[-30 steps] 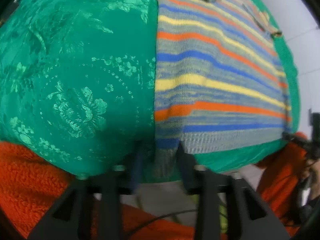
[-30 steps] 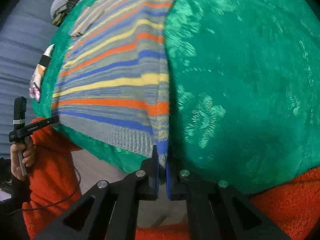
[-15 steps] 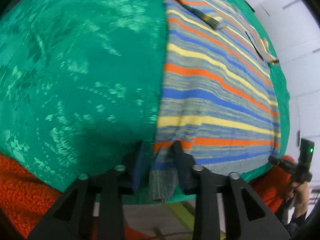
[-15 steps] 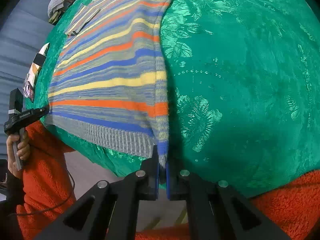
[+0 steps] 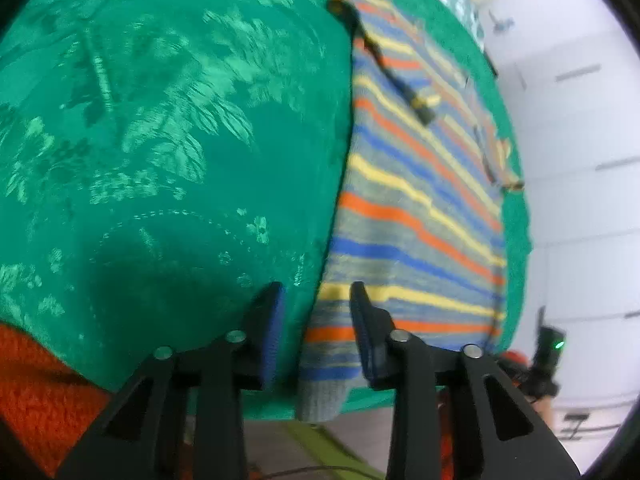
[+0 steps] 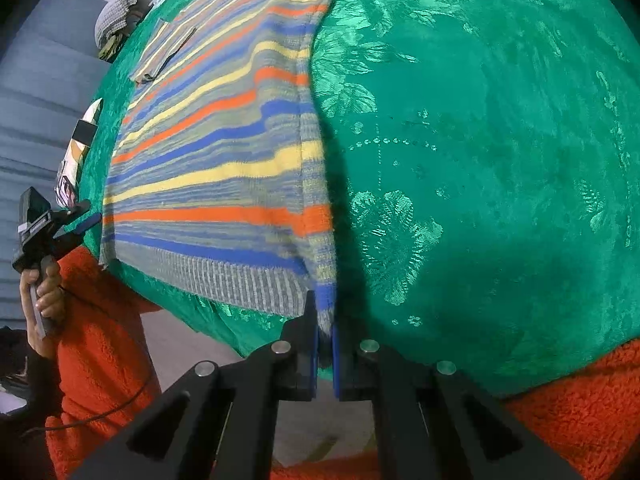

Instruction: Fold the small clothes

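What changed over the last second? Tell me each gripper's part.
The left gripper opened wider and slid forward along the striped sweater, whose hem corner now lies loose between its fingers. The right gripper stayed shut on the other hem corner, and the green cloth stayed put.

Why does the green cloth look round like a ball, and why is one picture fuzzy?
Both wrist views use fisheye lenses, which bend the flat green tablecloth into a dome. The left wrist view is smeared with blur, softening the striped sweater; the right wrist view is sharper, with a dark shadow beside the sweater's edge.
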`<state>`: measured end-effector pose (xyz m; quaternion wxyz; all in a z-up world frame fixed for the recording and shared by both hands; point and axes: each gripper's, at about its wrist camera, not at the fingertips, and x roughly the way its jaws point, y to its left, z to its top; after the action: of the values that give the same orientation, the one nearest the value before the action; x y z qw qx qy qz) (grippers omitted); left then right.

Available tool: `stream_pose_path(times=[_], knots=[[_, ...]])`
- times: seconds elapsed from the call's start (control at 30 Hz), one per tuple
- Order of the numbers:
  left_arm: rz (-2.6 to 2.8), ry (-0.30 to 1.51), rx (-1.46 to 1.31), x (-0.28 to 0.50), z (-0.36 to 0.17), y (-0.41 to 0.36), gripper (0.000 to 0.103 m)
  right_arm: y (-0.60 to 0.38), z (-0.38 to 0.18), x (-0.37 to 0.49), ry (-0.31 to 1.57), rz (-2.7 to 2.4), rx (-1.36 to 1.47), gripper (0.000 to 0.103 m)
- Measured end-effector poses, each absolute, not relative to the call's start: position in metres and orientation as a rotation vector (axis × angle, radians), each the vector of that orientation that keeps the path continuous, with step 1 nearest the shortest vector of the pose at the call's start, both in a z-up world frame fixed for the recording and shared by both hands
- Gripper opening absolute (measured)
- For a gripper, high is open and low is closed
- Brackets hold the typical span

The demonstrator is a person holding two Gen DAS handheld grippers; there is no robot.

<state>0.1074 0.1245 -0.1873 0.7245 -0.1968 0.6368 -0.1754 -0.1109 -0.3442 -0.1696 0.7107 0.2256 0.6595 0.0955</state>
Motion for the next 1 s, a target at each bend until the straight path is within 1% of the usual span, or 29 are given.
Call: stream_pose_path(times=[0.2,0.23,0.27,0.33,0.5,0.6,0.67,0.73,0.77,0.83,0.87,0.9,0.93,0.97,1.0], knots=[[-0.423,1.424,-0.314,0.103,-0.194,0.087,0.031,-0.347,-0.171,-0.112,1.459,0.215,0.519,0.004],[-0.417,1.422,-0.296,0.103,-0.195,0.084,0.023,-0.347,-0.171,-0.111,1.459,0.215,0.518,0.004],[-0.410,1.427,-0.278,0.103,-0.197,0.083,0.003,-0.347,-0.171,-0.112,1.459,0.215,0.517,0.004],[-0.390,1.434,-0.256,0.103,-0.196,0.085,0.003,-0.347,-0.171,-0.111,1.459,0.216,0.516,0.004],[-0.296,1.347,-0.022,0.098,-0.160,0.086,0.000,-0.340,-0.149,-0.114,1.441,0.200,0.419,0.004],[-0.253,1.375,0.104,0.098,-0.175,0.072,0.000,-0.330,-0.153,-0.113,1.474,0.194,0.359,0.004],[-0.225,1.384,0.164,0.097,-0.191,0.064,0.000,-0.329,-0.169,-0.111,1.513,0.182,0.366,0.004],[-0.204,1.374,0.166,0.095,-0.193,0.061,0.001,-0.332,-0.174,-0.109,1.518,0.168,0.403,0.004],[-0.193,1.371,0.157,0.094,-0.192,0.062,0.004,-0.332,-0.173,-0.109,1.516,0.166,0.404,0.004],[-0.169,1.382,0.137,0.092,-0.191,0.067,0.008,-0.333,-0.170,-0.111,1.509,0.170,0.398,0.004],[-0.160,1.390,0.127,0.090,-0.188,0.070,0.020,-0.334,-0.170,-0.111,1.515,0.169,0.407,0.005],[-0.145,1.386,0.124,0.087,-0.183,0.075,0.030,-0.337,-0.170,-0.113,1.533,0.164,0.421,0.006],[-0.127,1.368,0.126,0.081,-0.177,0.083,0.052,-0.340,-0.169,-0.116,1.552,0.158,0.431,0.012],[-0.108,1.328,0.130,0.075,-0.165,0.089,0.065,-0.344,-0.165,-0.120,1.571,0.142,0.423,0.016],[-0.090,1.273,0.138,0.069,-0.150,0.095,0.068,-0.351,-0.154,-0.123,1.567,0.131,0.406,0.017]])
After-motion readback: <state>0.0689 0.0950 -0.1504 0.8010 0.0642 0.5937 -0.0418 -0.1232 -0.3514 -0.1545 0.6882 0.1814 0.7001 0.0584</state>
